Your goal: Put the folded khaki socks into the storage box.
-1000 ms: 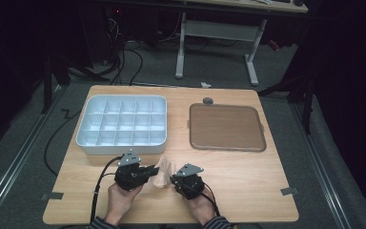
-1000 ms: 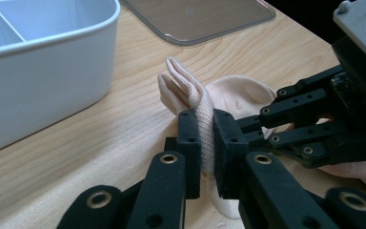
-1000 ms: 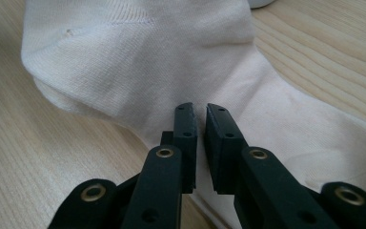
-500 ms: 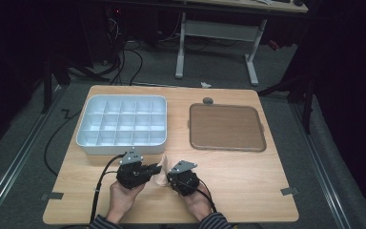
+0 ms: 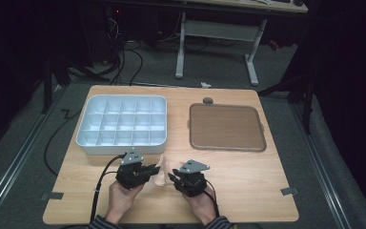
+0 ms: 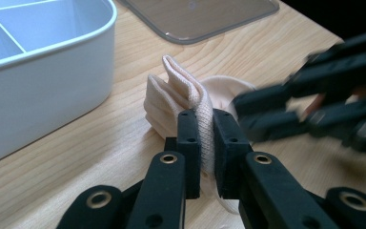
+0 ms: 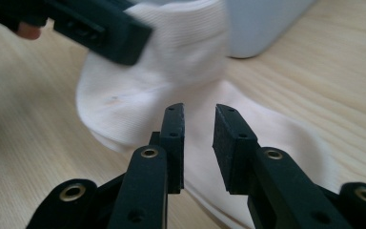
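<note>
Two grippers are meeting over a pale sock (image 5: 160,174) just in front of the white compartment box (image 5: 122,124): the left gripper (image 6: 206,143) is pinching a ribbed fold, while the right gripper (image 7: 198,136), jaws just parting with nothing between them, is hiding the sock's blurred far end.

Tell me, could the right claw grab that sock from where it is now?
Probably yes. The right claw hangs just over the sock with its jaws a little apart and nothing between them; they have just been opening. The left claw pinches a fold on the sock's far side, out of its way.
</note>
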Motion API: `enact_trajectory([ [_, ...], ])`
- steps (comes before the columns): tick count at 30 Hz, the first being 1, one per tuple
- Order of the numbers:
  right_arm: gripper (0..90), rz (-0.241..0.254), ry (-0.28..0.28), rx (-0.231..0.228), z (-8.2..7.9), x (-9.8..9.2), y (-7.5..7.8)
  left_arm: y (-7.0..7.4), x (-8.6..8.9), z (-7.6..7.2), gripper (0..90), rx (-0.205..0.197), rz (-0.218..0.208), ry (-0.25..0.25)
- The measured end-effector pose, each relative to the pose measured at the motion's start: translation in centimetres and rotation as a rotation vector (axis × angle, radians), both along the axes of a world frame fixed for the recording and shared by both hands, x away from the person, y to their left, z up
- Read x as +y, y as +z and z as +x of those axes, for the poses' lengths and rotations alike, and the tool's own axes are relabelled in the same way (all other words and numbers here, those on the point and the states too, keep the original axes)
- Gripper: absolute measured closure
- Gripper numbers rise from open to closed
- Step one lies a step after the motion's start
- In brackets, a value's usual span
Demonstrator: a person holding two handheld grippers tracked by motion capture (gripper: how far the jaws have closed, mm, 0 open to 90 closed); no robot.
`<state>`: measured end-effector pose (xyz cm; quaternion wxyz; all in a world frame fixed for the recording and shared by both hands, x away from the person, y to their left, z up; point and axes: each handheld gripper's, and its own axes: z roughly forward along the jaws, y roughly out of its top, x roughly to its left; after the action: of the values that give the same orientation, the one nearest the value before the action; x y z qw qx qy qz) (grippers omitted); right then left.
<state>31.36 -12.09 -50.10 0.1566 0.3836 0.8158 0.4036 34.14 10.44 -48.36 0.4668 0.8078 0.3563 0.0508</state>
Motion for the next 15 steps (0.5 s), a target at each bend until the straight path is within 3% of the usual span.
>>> enact_trajectory([
  [6, 70.9, -0.017, -0.136, -0.026, -0.3, -3.5, 0.5, -0.2, -0.1, 0.0, 83.3, 0.001, 0.003, -0.004],
  [12, 67.6, -0.023, -0.187, 0.003, 0.0, -4.4, -0.3, -0.2, -0.3, -0.1, 83.3, 0.005, 0.005, -0.004],
  [15, 69.5, -0.055, -0.197, -0.001, 0.2, -4.3, -0.9, -0.2, -0.6, -0.2, 83.3, -0.014, 0.035, -0.011],
])
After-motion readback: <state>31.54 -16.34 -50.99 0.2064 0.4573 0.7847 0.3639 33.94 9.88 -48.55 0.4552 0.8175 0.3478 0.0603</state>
